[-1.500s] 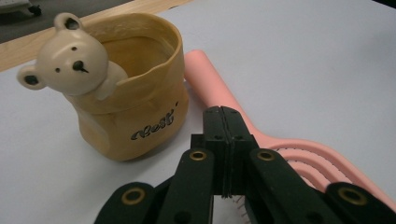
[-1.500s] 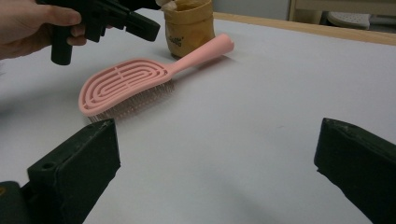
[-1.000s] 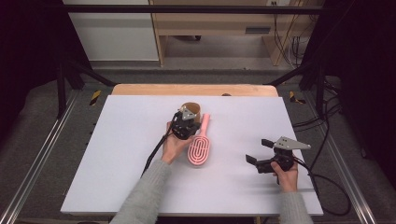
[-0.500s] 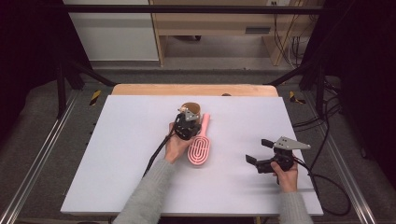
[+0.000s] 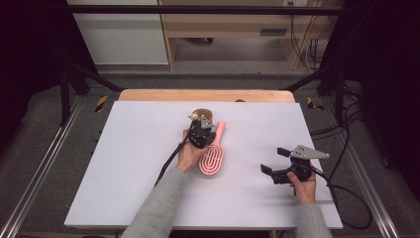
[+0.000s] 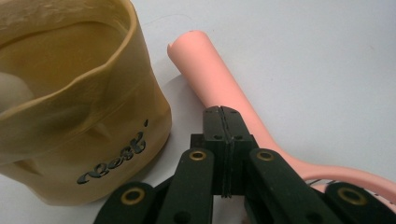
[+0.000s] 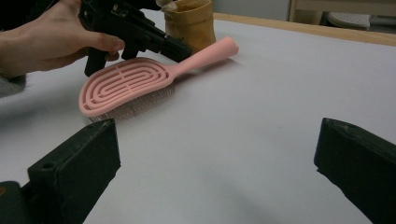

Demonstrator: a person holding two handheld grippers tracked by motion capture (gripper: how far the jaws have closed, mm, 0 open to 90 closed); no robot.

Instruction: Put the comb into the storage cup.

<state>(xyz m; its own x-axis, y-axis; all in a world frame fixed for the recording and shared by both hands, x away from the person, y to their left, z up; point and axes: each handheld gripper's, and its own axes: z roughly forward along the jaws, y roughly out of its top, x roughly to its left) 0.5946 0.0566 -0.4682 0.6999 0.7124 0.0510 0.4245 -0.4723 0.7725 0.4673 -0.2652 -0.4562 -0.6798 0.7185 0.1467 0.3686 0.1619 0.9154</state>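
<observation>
Pink hairbrush [image 5: 214, 153], bristles down on white counter [image 5: 124, 163], handle pointing away toward the tan paper cup [image 6: 70, 116]; left gripper [image 6: 223, 122], fingers closed and empty, above handle, nearer; right gripper [image 5: 276, 161] fingers wide apart, well right.

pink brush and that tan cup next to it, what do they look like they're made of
The pink brush looks like moulded plastic, matt and smooth, with a slotted oval back and pale fine bristles underneath. The tan cup looks soft, perhaps silicone or coated paper: its rim is wavy and its wall is creased, with dark lettering on it. Which of those it is, the look leaves open.
</observation>
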